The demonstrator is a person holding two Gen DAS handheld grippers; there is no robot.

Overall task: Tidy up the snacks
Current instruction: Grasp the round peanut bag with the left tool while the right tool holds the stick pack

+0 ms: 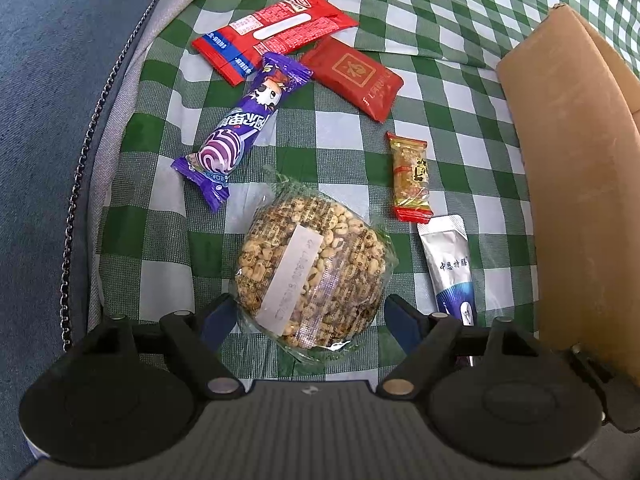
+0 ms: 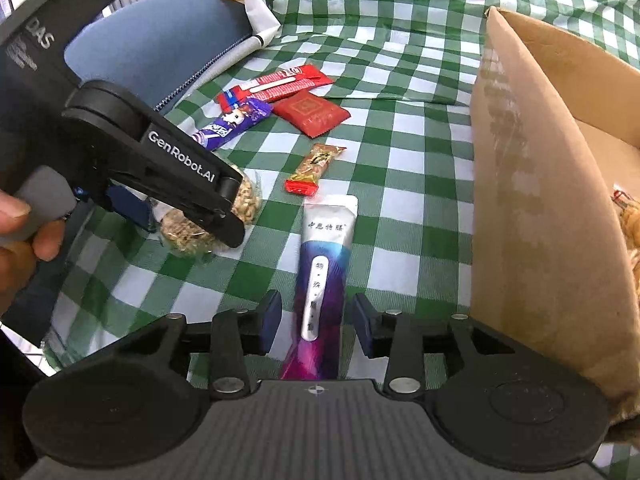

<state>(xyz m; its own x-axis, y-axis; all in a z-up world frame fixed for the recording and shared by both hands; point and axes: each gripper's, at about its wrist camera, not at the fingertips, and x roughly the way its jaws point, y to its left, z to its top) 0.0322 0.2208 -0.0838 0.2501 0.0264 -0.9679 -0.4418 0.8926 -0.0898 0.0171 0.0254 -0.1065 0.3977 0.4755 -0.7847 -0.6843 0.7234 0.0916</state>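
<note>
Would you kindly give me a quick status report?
Left hand-held gripper open around puffed-grain cake. Right hand-held gripper open astride white-purple sachet. Cardboard box close right.

Right gripper [image 2: 316, 322] straddles sachet [image 2: 324, 280], not gripping.

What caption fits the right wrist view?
Open right hand-held gripper straddles a silver-purple sachet on checked cloth, beside a cardboard box.
</note>
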